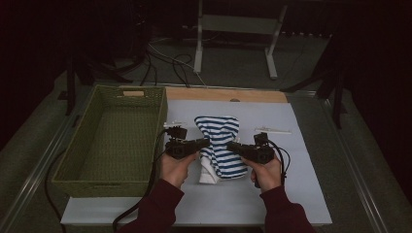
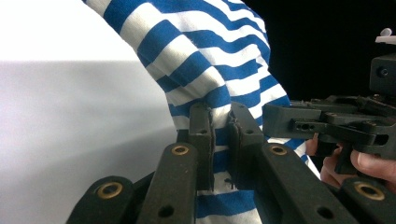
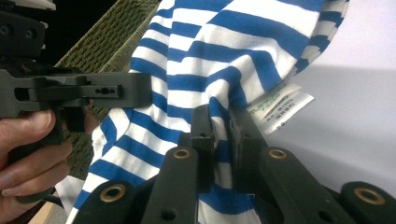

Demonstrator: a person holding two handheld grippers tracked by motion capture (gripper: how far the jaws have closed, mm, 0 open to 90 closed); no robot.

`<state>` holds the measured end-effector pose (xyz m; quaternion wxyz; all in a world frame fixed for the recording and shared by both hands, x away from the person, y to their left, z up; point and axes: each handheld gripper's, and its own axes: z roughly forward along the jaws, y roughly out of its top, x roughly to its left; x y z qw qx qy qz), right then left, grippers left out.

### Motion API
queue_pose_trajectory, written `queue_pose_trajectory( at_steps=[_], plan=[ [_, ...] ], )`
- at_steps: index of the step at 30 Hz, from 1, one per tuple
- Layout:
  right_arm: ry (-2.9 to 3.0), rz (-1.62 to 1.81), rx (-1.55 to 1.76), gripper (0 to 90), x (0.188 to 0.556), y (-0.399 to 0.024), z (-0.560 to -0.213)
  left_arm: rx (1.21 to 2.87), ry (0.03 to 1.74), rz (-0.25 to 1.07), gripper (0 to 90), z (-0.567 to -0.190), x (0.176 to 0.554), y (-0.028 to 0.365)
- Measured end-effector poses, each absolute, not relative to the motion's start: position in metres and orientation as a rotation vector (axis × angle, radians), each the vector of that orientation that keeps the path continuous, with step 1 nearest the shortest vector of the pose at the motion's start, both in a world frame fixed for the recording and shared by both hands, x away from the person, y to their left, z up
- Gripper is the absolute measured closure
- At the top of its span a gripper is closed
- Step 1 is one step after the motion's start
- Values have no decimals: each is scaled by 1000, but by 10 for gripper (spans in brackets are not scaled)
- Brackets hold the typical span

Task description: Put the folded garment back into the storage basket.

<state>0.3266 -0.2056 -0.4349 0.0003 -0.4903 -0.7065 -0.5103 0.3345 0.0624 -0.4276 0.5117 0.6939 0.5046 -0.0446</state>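
a blue-and-white striped cotton garment [image 1: 219, 145] is held up above the middle of the white-covered desk [image 1: 301, 160], bunched and hanging between the two tools, with its lower folds resting on the desk surface. the left tool [image 1: 203, 142] is seen in the high view at the garment's left edge; in the left gripper view its black jaws are narrowed onto a fold of the striped cloth [image 2: 219, 93], which is pinched between the pads. the right tool [image 1: 234, 145] is placed at the garment's right edge, and in the right gripper view its jaws are likewise clamped on a gathered fold [image 3: 219, 84], just beside a small white printed care label [image 3: 280, 108] that is sewn to the cloth. the two tools are pointed towards each other, near but apart, with the cloth between them. a rectangular green woven basket [image 1: 77, 160] is set on the left part of the desk, just beside the left hand [image 1: 176, 167]. the right hand [image 1: 267, 172] is wrapped around its tool's handle.
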Motion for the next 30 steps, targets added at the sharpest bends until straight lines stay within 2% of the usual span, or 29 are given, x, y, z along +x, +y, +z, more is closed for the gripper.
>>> queue_pose_trajectory(
  at_steps=[30],
  plan=[
    [-2204,-1613,-1492,821,340,-190,-423,1639,1231,-106,820,-414,340,86]
  ],
)
